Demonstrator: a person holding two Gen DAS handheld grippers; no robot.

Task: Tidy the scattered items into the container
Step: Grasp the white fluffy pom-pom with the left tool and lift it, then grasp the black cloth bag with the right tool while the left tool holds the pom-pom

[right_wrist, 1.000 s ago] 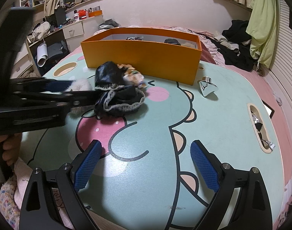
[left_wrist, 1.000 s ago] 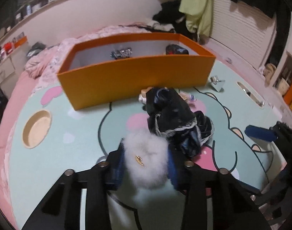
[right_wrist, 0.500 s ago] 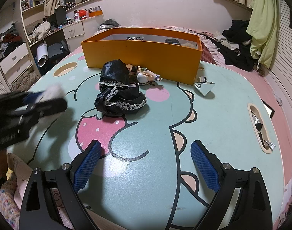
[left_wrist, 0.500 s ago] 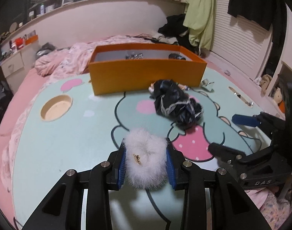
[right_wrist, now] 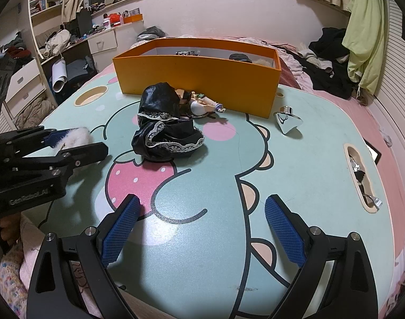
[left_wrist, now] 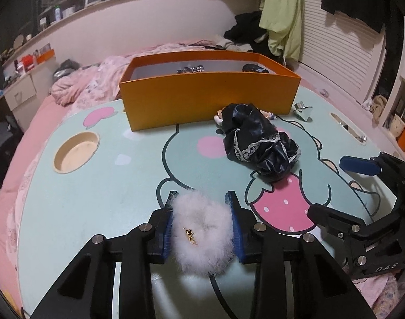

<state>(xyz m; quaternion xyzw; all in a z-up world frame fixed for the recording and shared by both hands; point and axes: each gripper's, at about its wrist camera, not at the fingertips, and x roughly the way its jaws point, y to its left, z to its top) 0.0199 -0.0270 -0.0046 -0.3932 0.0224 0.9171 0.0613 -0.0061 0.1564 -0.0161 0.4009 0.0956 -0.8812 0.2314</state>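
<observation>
My left gripper (left_wrist: 202,202) is shut on a white fluffy scrunchie (left_wrist: 202,228) with a small gold tag, held above the near part of the cartoon-print table (left_wrist: 96,186). The same scrunchie (right_wrist: 77,135) shows between that gripper's fingers at the left of the right wrist view. An orange box (left_wrist: 207,93) stands at the far side with a few small items inside. In front of it lie a black lace-trimmed cloth (left_wrist: 258,141), a small doll (right_wrist: 202,103) and a shiny metal piece (right_wrist: 286,119). My right gripper (right_wrist: 199,212) is open over bare table near the front edge.
A round recess (left_wrist: 76,151) is cut into the table at the left, and a slot (right_wrist: 362,178) holding small metal things at the right. Pink bedding (left_wrist: 77,85) and piled clothes (right_wrist: 330,58) lie behind the box. Drawers (right_wrist: 24,85) stand to the left.
My left gripper has pulled back from the black cloth toward the near left of the table with the scrunchie in it; the box now looks farther away. The right gripper has not moved.
</observation>
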